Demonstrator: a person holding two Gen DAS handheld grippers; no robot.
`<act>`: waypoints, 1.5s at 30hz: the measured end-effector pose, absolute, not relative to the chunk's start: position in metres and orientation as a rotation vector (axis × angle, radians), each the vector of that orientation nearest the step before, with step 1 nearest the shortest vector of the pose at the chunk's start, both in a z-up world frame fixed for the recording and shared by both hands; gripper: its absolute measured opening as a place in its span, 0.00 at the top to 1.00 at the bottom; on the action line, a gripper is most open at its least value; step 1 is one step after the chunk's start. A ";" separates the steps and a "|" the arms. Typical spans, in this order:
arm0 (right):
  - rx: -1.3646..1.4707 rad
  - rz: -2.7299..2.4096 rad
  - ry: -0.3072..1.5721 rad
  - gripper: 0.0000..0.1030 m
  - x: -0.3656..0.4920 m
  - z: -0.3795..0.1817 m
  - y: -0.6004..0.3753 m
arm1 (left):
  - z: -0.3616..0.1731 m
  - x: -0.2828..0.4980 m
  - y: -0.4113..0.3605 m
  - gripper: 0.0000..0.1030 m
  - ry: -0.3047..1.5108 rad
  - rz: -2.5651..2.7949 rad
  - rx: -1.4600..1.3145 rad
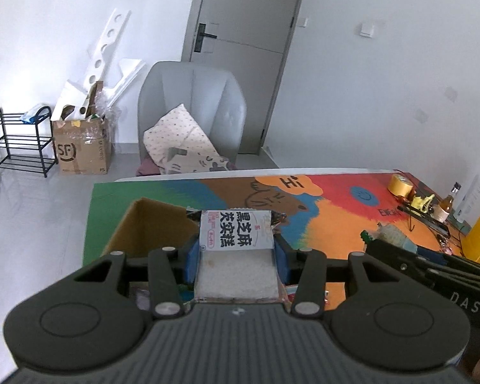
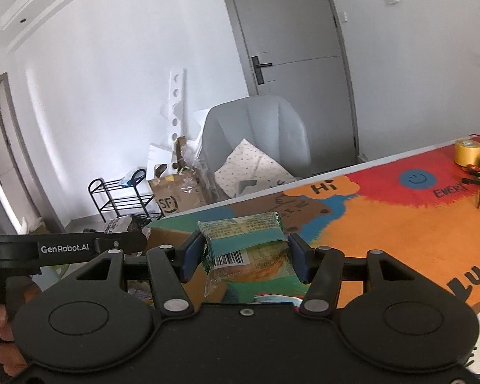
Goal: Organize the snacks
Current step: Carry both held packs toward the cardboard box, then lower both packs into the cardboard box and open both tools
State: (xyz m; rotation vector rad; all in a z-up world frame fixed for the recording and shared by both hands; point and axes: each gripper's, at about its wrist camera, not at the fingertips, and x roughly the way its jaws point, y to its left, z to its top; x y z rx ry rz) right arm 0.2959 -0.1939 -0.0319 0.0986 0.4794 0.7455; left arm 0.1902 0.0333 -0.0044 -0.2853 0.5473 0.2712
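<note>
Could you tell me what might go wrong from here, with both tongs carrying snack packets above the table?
1. The left tongs pinch the white snack packet by its sides only; it could slip out before it is over the cardboard box.
2. The green snack packet in the right tongs looks crumpled and may be crushed.
3. The two tongs sit close together and might bump.

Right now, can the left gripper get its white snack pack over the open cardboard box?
Probably yes. The left gripper grips the white snack pack, and the cardboard box lies open just beside it, with nothing between.
</note>
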 end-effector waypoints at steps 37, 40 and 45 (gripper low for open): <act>0.075 0.802 0.472 0.09 0.269 -0.012 -0.111 | -0.009 0.148 0.103 0.11 0.531 0.388 -0.335; 0.074 0.768 0.478 0.01 0.268 -0.012 -0.121 | -0.007 0.150 0.094 0.06 0.525 0.378 -0.314; 0.091 0.703 0.494 0.00 0.270 -0.014 -0.146 | -0.005 0.153 0.077 0.05 0.525 0.333 -0.294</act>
